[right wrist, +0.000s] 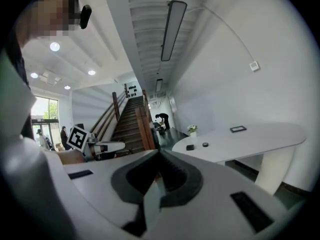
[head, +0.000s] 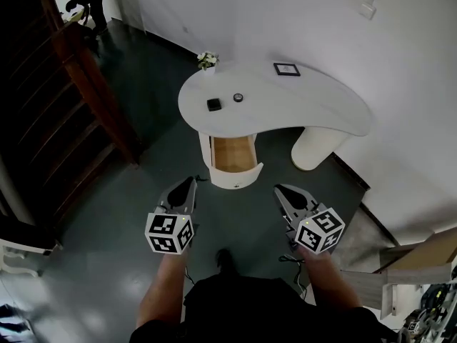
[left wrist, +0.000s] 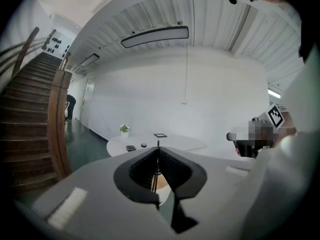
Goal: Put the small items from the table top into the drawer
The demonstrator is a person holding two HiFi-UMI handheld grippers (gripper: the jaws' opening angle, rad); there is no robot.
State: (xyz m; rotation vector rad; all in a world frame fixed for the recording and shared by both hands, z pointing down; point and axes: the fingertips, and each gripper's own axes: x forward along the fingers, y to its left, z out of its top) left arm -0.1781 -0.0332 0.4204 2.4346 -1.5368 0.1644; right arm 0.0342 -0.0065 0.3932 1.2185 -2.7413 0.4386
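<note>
A white curved table (head: 300,109) stands ahead with its wooden drawer (head: 233,156) pulled open. On the top lie a small black square item (head: 213,105) and a small round dark item (head: 238,97), both seen again as the square item (right wrist: 190,147) and the round item (right wrist: 205,144) in the right gripper view. My left gripper (head: 187,184) is shut and empty, well short of the drawer. My right gripper (head: 283,191) is shut and empty too, held level with the left. In the left gripper view the jaws meet at the gripper tip (left wrist: 158,145) with the table (left wrist: 175,143) beyond.
A small flower pot (head: 207,61) and a black picture frame (head: 286,68) stand at the table's back. A wooden staircase (head: 64,98) rises on the left. A person (head: 87,9) bends over in the far corner. Dark floor (head: 235,213) lies between me and the drawer.
</note>
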